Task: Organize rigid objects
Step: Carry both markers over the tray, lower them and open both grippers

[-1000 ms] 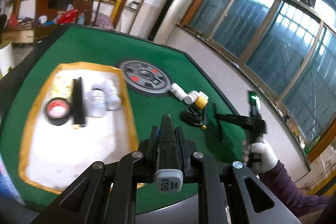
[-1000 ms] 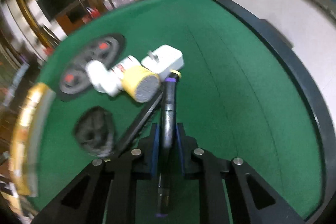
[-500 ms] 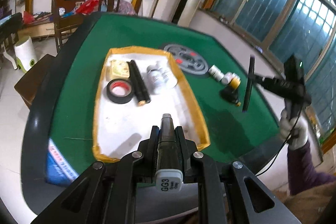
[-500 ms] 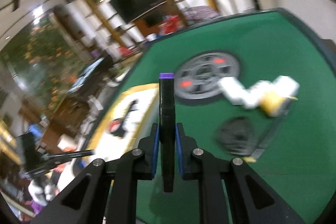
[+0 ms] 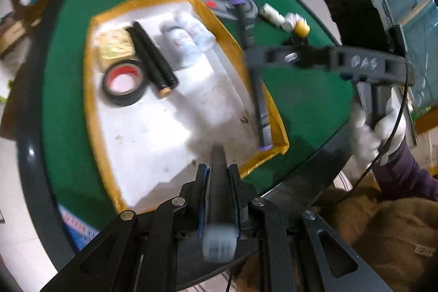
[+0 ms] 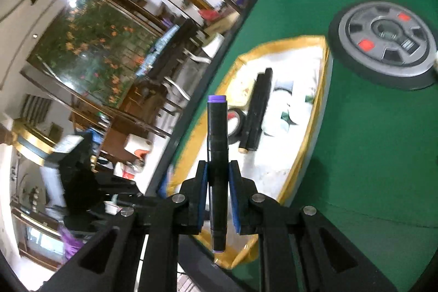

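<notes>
both pens have been carried in over the tray (image 5: 90, 78) on the green surface (image 5: 306, 100), so dropping them comes next. left hand-held gripper (image 5: 217, 179) is clamped on a grey-capped pen (image 5: 218, 199), right hand-held gripper (image 6: 217, 184) on a purple-capped pen (image 6: 217, 133). in the tray: one tape roll (image 5: 123, 82), two black tubes (image 5: 153, 59), two white bottles (image 5: 186, 38).

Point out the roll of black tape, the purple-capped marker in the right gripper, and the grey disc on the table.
roll of black tape (image 5: 123, 84): left wrist view, on its red inner core.
purple-capped marker (image 6: 217, 133): right wrist view, on its black barrel above the jaws.
grey disc (image 6: 383, 44): right wrist view, on its grey face.
</notes>
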Tool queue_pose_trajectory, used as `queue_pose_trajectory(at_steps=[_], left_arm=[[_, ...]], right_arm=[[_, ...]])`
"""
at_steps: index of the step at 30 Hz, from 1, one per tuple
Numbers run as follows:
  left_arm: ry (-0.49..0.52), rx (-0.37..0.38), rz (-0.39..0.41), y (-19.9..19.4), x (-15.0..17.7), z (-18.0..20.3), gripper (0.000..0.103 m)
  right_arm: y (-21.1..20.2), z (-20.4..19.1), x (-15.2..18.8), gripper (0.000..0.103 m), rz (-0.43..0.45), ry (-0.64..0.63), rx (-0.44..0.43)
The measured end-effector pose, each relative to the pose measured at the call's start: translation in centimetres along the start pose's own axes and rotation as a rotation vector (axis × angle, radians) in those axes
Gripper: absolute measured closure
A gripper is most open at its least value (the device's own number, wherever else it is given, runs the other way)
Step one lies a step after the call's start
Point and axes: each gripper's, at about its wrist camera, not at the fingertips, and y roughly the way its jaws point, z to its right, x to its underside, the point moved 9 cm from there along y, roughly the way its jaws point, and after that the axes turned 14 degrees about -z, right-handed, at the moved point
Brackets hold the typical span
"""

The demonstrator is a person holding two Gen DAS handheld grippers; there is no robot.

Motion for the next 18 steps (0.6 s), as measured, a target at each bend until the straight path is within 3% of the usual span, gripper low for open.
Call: queue_pose_trajectory(at_steps=[4, 10, 15, 17, 18], left_arm=[[-0.014, -0.003, -0.089, 2.2, -3.0, -0.7, 0.089], [-0.039, 0.032, -0.116, 4.9, -5.9, -1.2, 0.089], [-0.073, 0.001, -0.088, 5.6, -6.1, -1.6, 0.088], [-0.112, -0.051, -0.055, 5.3, -5.8, -2.0, 0.087], [-0.133, -0.088, -0.033, 5.1, -5.6, -2.1, 0.082]], right_arm=[[2.2, 0.9, 0.0, 0.088, -0.016, 0.011, 0.084], [2.1, 1.6, -0.2, 0.088, -0.013, -0.012, 0.195], [1.7, 2.2, -0.2, 0.088, -0.014, -0.023, 0.267], [1.8, 2.6, -0.1, 0.088, -0.018, -0.008, 0.285], [1.8, 2.6, -0.1, 0.088, -0.019, -0.002, 0.288]])
